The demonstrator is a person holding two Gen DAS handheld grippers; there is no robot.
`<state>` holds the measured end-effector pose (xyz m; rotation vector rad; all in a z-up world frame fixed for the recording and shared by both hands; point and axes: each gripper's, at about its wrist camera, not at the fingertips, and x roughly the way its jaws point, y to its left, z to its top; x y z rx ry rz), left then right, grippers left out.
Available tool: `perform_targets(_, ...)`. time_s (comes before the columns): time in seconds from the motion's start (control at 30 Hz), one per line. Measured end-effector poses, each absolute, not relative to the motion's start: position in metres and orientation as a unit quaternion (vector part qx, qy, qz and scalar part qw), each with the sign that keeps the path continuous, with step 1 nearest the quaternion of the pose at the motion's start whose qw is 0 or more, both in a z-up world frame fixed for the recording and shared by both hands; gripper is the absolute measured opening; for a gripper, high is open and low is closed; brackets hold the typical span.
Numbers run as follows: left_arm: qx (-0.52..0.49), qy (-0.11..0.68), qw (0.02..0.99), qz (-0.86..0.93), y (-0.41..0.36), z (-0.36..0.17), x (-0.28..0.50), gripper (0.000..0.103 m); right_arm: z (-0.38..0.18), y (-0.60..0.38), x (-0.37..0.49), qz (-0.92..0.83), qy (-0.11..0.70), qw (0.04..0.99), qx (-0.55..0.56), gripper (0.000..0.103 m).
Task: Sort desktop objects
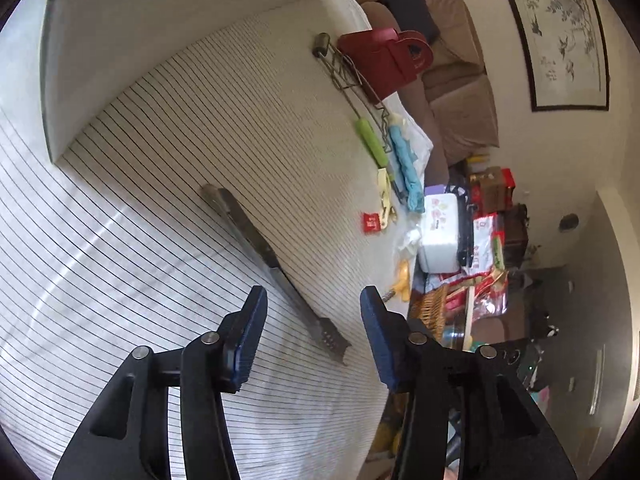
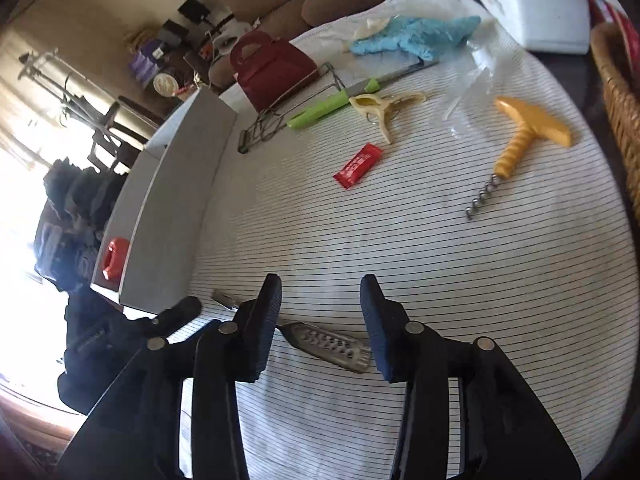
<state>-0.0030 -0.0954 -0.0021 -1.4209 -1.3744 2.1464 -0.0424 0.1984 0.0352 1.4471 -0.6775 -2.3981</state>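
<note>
Metal tongs [image 1: 276,264] with a perforated tip lie on the striped tablecloth [image 1: 140,240]. My left gripper [image 1: 312,296] is open, and the tongs' shaft runs between its fingers without touching the pads. In the right wrist view the tongs' perforated end [image 2: 332,346] lies between the fingers of my right gripper [image 2: 320,284], which is open and clear of it. A yellow corkscrew [image 2: 520,140], a red sachet [image 2: 358,165], a cream clip [image 2: 384,106], a green-handled wire tool [image 2: 320,110] and a blue cloth [image 2: 416,36] lie farther out on the cloth.
A white open box [image 2: 176,200] stands at the left with a red item [image 2: 116,258] inside. A red bag-shaped box [image 2: 272,68] sits beyond it. A white tissue box [image 2: 532,4] and a wicker basket [image 2: 620,100] border the right side. The table edge [image 1: 384,392] is close to the left gripper.
</note>
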Motion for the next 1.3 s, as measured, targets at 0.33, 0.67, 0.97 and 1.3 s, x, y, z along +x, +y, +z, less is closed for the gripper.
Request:
perform_targets(0.33, -0.521, -0.366, 0.112, 0.763, -0.112, 0.006, -0.009, 0.063, 0.003, 0.204, -0.024, -0.782, -0.26, 0.149, 0.546, 0.051)
perform_targets(0.67, -0.519, -0.416, 0.124, 0.736, -0.105, -0.001, -0.003, 0.065, 0.021, 0.175, -0.024, -0.822, -0.102, 0.167, 0.535, 0.07)
perform_targets(0.97, -0.536, -0.416, 0.136, 0.722, -0.096, -0.005, 0.003, 0.065, 0.01, 0.125, -0.014, -0.821, 0.1, 0.228, 0.514, 0.07)
perform_targets(1.3, -0.537, -0.46, 0.141, 0.693, -0.09, -0.016, 0.008, 0.072, 0.008, 0.095, 0.011, -0.803, 0.104, 0.274, 0.519, 0.023)
